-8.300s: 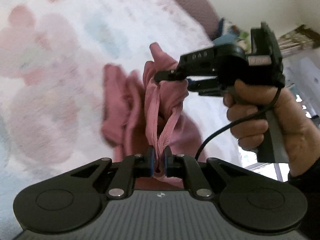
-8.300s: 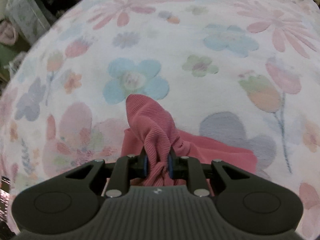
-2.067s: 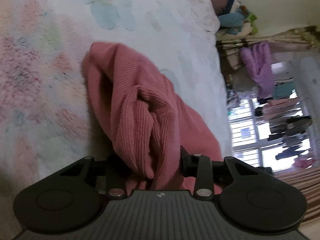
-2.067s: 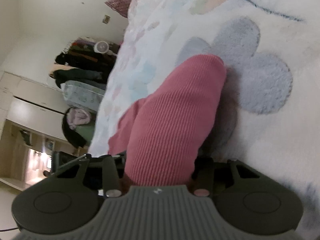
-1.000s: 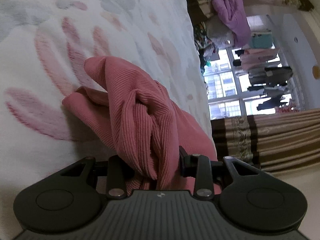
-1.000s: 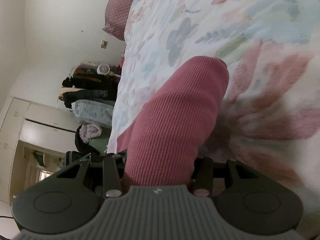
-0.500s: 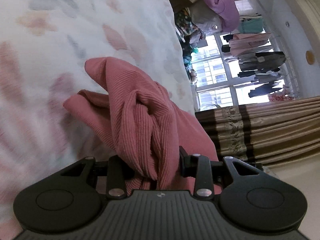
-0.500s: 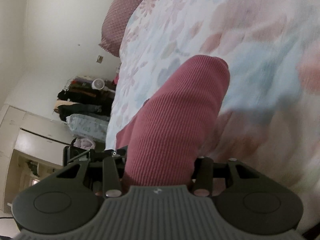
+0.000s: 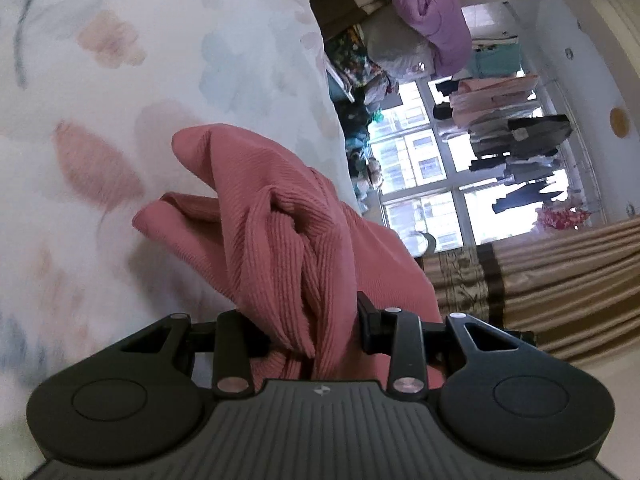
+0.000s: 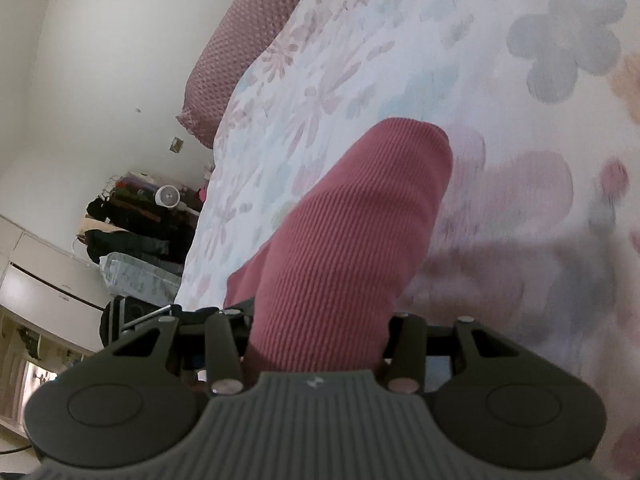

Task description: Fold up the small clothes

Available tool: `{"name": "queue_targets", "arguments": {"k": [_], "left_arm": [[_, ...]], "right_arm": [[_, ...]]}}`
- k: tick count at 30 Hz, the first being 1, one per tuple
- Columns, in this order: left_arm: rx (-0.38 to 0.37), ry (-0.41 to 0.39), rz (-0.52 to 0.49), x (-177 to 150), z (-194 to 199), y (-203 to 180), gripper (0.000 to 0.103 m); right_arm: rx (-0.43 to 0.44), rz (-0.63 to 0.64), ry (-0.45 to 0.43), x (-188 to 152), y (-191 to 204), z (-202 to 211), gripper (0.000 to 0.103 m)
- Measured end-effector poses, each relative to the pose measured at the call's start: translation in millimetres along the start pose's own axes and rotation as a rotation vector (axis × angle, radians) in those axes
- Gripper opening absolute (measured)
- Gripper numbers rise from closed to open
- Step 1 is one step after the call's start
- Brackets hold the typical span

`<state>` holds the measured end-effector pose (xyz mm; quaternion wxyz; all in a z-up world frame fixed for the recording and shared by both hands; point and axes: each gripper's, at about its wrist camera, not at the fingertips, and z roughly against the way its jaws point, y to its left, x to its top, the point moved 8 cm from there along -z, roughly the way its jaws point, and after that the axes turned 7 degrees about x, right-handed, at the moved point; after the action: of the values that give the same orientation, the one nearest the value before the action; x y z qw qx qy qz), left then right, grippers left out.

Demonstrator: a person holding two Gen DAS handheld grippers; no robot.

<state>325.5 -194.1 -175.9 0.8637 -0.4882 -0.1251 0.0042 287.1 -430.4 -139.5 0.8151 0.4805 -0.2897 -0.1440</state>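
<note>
Both your tongs pinch the pink ribbed knit garment (image 9: 288,248): left gripper (image 9: 310,332) shows bunched folds ahead of it, right gripper (image 10: 316,336) a smooth roll over the floral plush blanket (image 10: 400,60).

The left gripper (image 9: 310,330) clamps a thick bunch of pink ribbed garment (image 9: 280,240) between its jaws. The cloth wells up out of the jaws in gathered folds; one rounded fold stands highest toward the upper left, and a flatter flap juts out to the left below it. Beneath and to the left lies a white floral bedspread (image 9: 120,60) with pale pink and blue blossoms, blurred in places. Whether the flap touches the bedspread is hard to tell. At right a bright window (image 9: 432,184) shows, with hanging clothes (image 9: 516,144) beside it, a purple quilt (image 9: 428,20) above and beige curtains (image 9: 560,280) lower down.
</note>
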Motion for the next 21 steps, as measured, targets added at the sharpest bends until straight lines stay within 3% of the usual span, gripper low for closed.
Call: {"name": "queue_targets", "arguments": {"k": [4, 8, 12, 15, 21], "left_arm": [[0.028, -0.03, -0.001, 18.3, -15.7, 6.2, 0.04], [0.098, -0.058, 0.057, 25.0, -33.9, 37.6, 0.036], [0.157, -0.016, 0.115, 6.0, -51.0, 69.7, 0.033], [0.169, -0.001, 0.104, -12.6, -51.2, 79.4, 0.033], [0.168, 0.005, 0.072, -10.6, -45.5, 72.2, 0.034]], "right_arm": [[0.005, -0.018, -0.026, 31.3, -27.9, -8.6, 0.042], [-0.027, -0.047, -0.027, 43.6, -63.2, -20.5, 0.043], [-0.077, -0.106, 0.025, 31.6, -108.1, -39.7, 0.044], [-0.146, -0.132, 0.06, 15.0, -139.2, -48.8, 0.053], [-0.116, -0.153, -0.005, -3.0, -151.2, -23.1, 0.06]]}}
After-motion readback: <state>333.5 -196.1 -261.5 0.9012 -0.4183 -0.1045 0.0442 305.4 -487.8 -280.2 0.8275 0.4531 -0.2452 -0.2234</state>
